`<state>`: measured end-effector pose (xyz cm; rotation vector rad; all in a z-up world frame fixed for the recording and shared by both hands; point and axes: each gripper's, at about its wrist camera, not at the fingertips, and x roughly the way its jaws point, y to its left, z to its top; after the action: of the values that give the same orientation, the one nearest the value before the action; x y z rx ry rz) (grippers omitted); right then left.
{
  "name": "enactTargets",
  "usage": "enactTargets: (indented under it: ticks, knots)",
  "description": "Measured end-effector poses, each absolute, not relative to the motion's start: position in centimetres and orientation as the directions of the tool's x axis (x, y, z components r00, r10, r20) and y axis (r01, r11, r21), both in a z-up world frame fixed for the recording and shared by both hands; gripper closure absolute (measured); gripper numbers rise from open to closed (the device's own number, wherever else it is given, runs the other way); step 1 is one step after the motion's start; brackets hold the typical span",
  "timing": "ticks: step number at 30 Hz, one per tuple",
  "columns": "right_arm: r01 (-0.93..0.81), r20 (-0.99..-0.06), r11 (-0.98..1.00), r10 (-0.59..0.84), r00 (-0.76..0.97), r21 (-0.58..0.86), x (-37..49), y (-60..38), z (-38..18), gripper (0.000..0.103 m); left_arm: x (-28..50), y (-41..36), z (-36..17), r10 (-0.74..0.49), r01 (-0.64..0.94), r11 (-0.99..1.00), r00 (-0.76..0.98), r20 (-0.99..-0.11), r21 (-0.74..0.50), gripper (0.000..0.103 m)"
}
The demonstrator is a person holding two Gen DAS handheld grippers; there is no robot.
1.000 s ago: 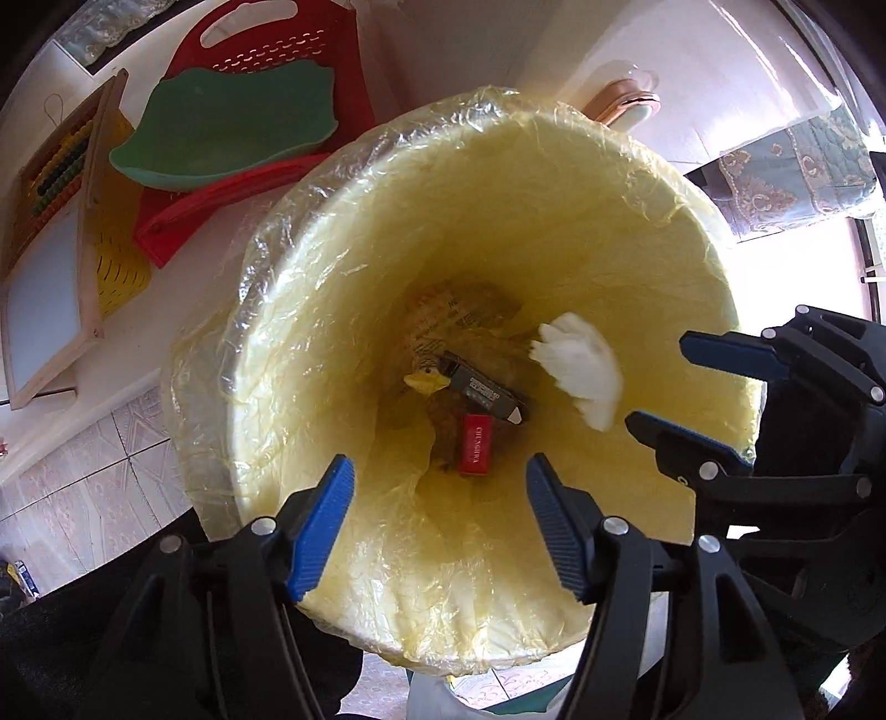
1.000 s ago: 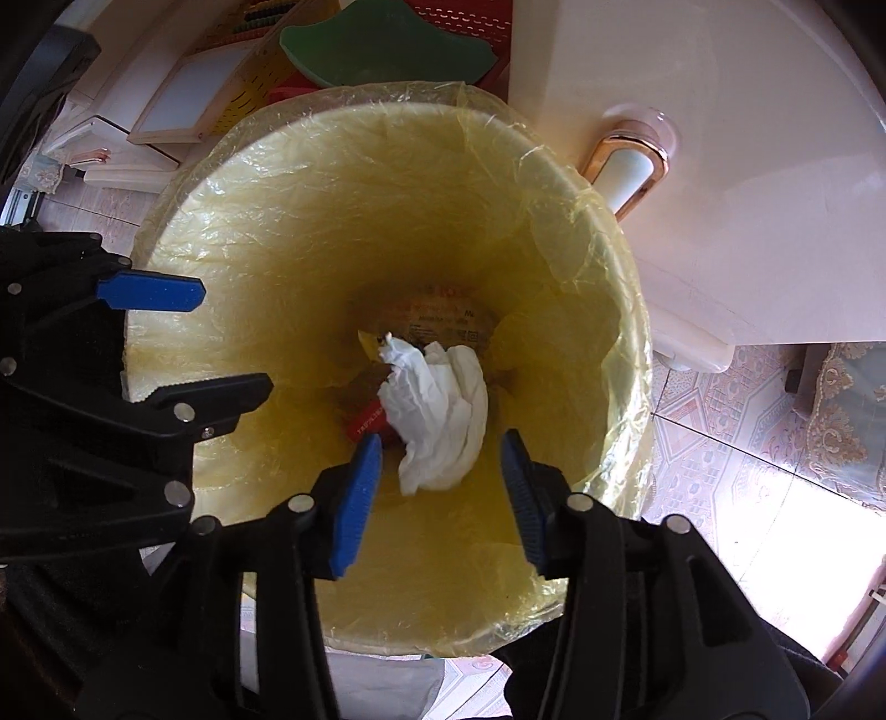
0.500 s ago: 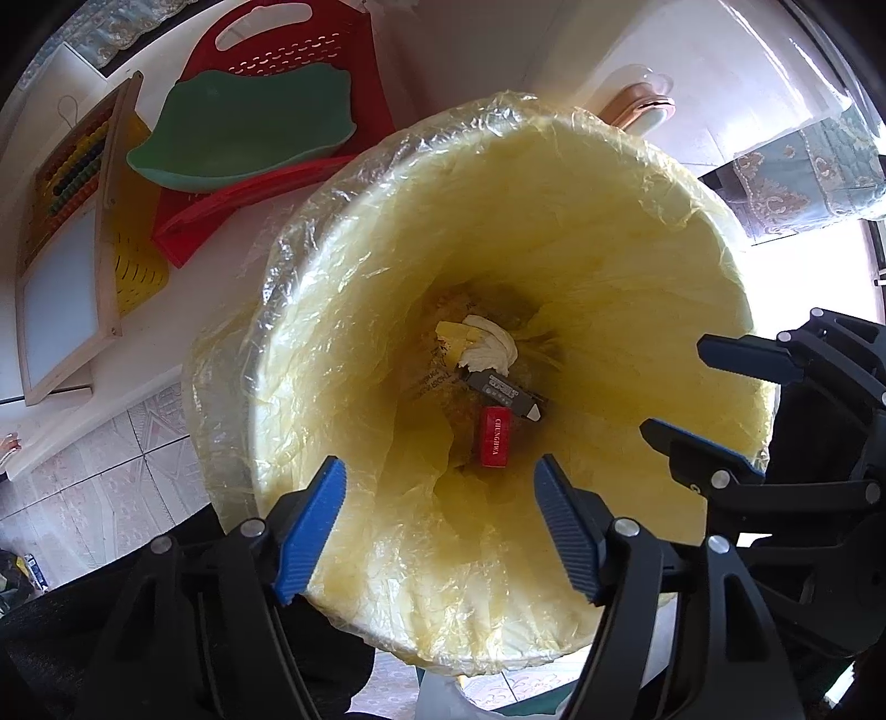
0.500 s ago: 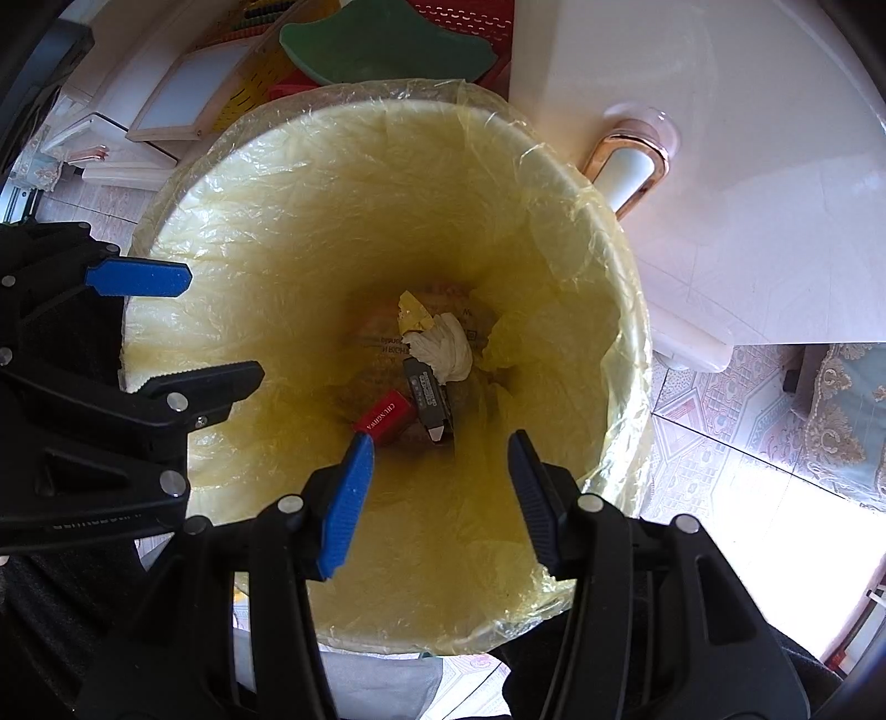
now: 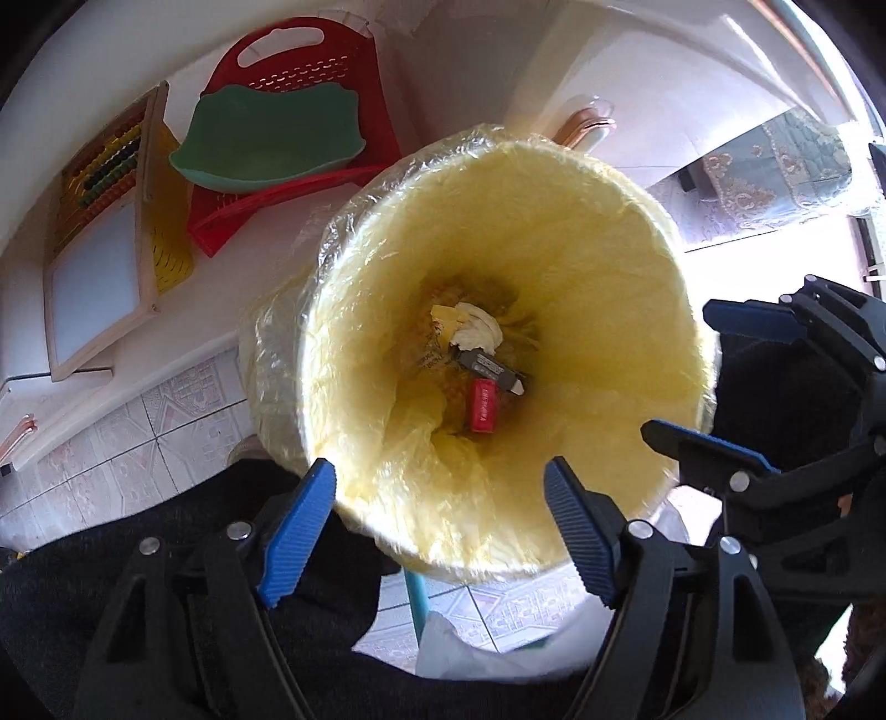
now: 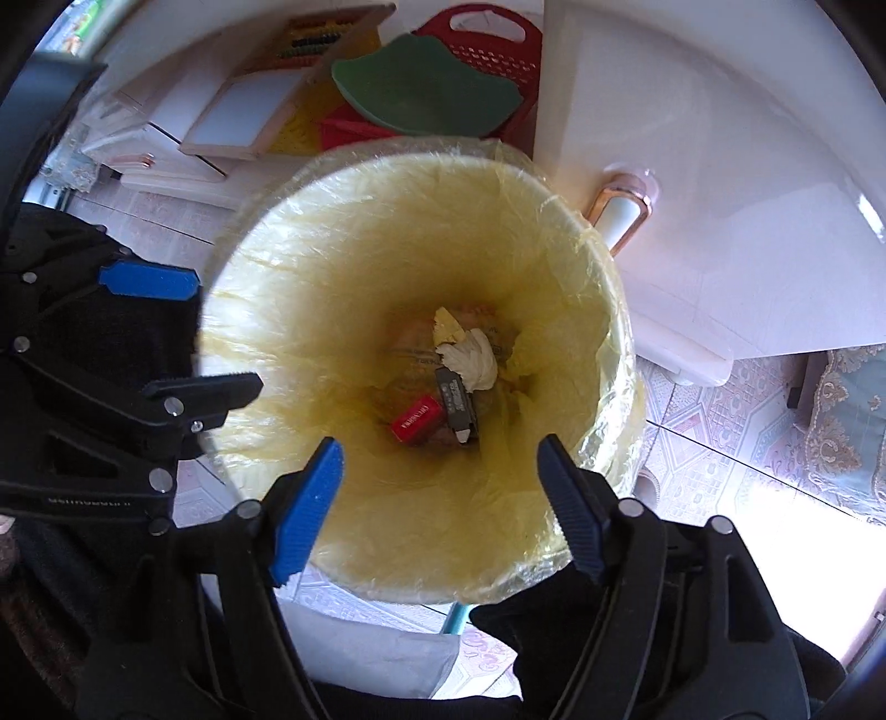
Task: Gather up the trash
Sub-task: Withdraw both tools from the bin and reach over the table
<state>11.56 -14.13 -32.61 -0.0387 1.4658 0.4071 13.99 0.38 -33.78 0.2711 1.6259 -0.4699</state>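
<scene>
A trash bin lined with a yellow plastic bag [image 5: 581, 232] [image 6: 310, 288] stands on the tiled floor below both grippers. At its bottom lie a crumpled white tissue [image 5: 479, 332] [image 6: 470, 360], a red packet [image 5: 483, 405] [image 6: 415, 423] and a dark grey wrapper [image 5: 490, 368] [image 6: 457, 401]. My left gripper [image 5: 440, 531] is open and empty above the bin's near rim; it also shows in the right wrist view [image 6: 183, 332]. My right gripper [image 6: 440, 509] is open and empty above the bin; it also shows in the left wrist view [image 5: 720, 382].
A red perforated basket [image 5: 310, 72] [image 6: 498, 50] with a green tray [image 5: 271, 138] [image 6: 421, 91] leans behind the bin, beside a wooden abacus board [image 5: 99, 221] [image 6: 249, 105]. A white cabinet with a copper handle [image 6: 620, 210] stands at the right. A white sheet [image 6: 365, 648] lies below.
The white tissue left my right gripper, fell and now lies at the bottom of the bin. Both grippers have risen away from the bin, which looks smaller.
</scene>
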Motion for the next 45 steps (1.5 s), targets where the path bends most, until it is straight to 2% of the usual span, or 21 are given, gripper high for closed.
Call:
enactTargets:
  ticks: [3,8,12,14,16,18,21,27,36,45]
  knots:
    - [-0.286,-0.943,0.913,0.323,0.080,0.289,10.9,-15.5,-28.2,0.024,12.8,1.6,-29.4,-0.118,0.460,0.875,-0.094,-0.989,-0.148,0.027]
    - [-0.290,-0.946,0.938,0.255,0.201,0.192,11.4,-17.4,-19.2,0.020,12.9,4.0,-20.0,-0.088,0.502,0.862,0.023,-0.996,-0.065,0.025]
    - [-0.255,-0.913,0.947,0.271,0.306,0.196,13.0,-18.5,-10.6,0.017,15.6,5.2,-12.2,-0.080,0.533,0.846,0.064,-0.995,-0.034,0.020]
    - [-0.235,-0.879,0.942,0.314,0.358,0.241,14.0,-19.1,-6.5,0.008,17.2,5.3,-8.3,-0.037,0.542,0.840,0.120,-0.992,0.034,0.019]
    - [-0.223,-0.856,0.940,0.331,0.397,0.260,15.2,-19.3,-3.1,0.007,18.9,5.3,-4.4,-0.031,0.545,0.835,0.172,-0.985,0.069,0.018]
    - [-0.215,-0.849,0.949,0.305,0.432,0.232,16.3,-19.2,-0.3,0.007,20.8,5.3,-1.0,-0.054,0.550,0.832,0.202,-0.978,0.068,0.010]
    - [-0.208,-0.844,0.962,0.255,0.473,0.174,17.9,-18.3,2.6,0.007,23.5,5.0,2.6,-0.057,0.542,0.836,0.233,-0.971,0.081,0.008]
    - [-0.181,-0.856,0.972,0.219,0.469,0.150,21.3,-17.3,4.6,0.007,28.0,4.1,4.1,-0.013,0.568,0.818,0.177,-0.984,0.091,0.008]
    - [-0.128,-0.873,0.984,0.168,0.457,0.123,24.5,-16.7,4.3,0.007,31.9,3.2,2.1,0.026,0.613,0.780,0.163,-0.986,0.122,0.008]
    - [-0.099,-0.902,0.988,0.148,0.405,0.118,27.0,-15.4,1.4,0.007,36.9,3.5,-1.7,0.071,0.621,0.769,0.155,-0.985,0.153,0.008]
